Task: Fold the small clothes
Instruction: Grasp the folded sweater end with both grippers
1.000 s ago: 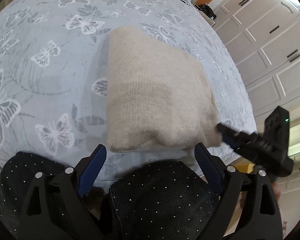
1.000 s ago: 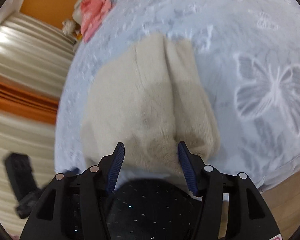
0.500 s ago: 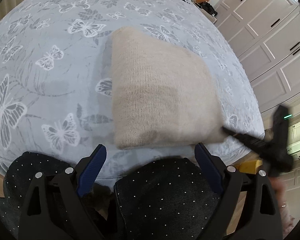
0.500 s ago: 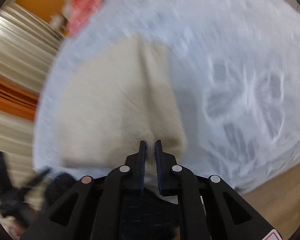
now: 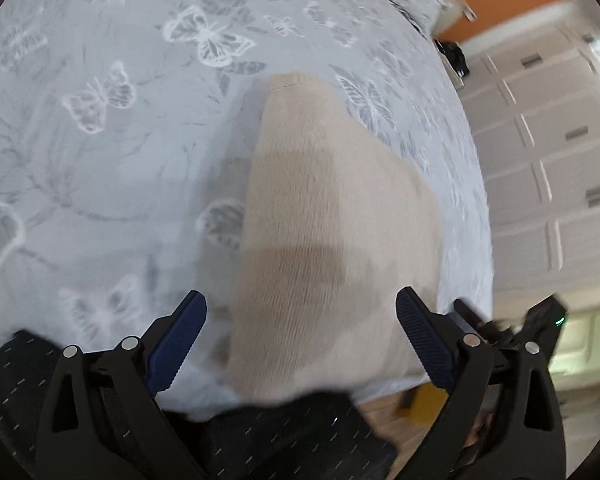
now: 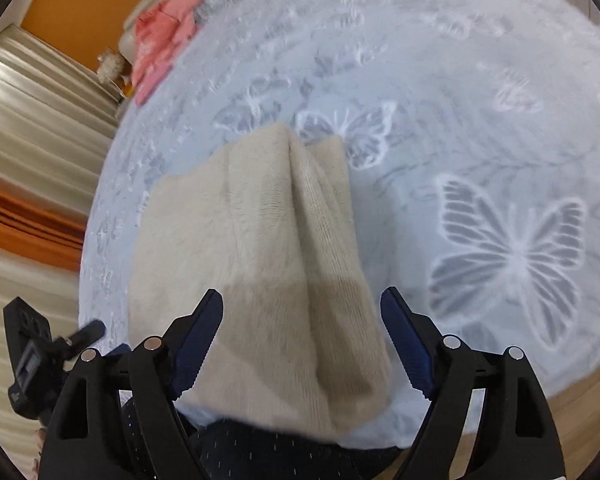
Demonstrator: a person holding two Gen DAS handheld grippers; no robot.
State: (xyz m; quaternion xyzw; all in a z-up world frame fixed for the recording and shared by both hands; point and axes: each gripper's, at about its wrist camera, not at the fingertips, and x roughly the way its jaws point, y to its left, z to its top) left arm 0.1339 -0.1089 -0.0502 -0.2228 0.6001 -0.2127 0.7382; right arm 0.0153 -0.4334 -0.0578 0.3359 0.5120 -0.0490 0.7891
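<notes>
A folded beige knit garment [image 5: 332, 216] lies on the butterfly-print bedspread [image 5: 100, 168] near the bed's front edge. My left gripper [image 5: 300, 340] is open and empty, its jaws spread on either side of the garment's near end. In the right wrist view the same garment [image 6: 260, 248] shows a lengthwise fold ridge. My right gripper [image 6: 302, 340] is open and empty, its jaws on either side of the garment's near end. Whether either gripper touches the cloth is unclear.
The person's dark dotted trousers [image 5: 284, 432] are just below the grippers. A pink garment [image 6: 160, 40] lies at the far end of the bed. White cupboards [image 5: 548, 152] stand to the right. The other gripper [image 6: 32, 360] shows at the left edge.
My right gripper shut on the garment's near end half a second ago and has opened again and let go. My left gripper stayed open and moved closer over the garment.
</notes>
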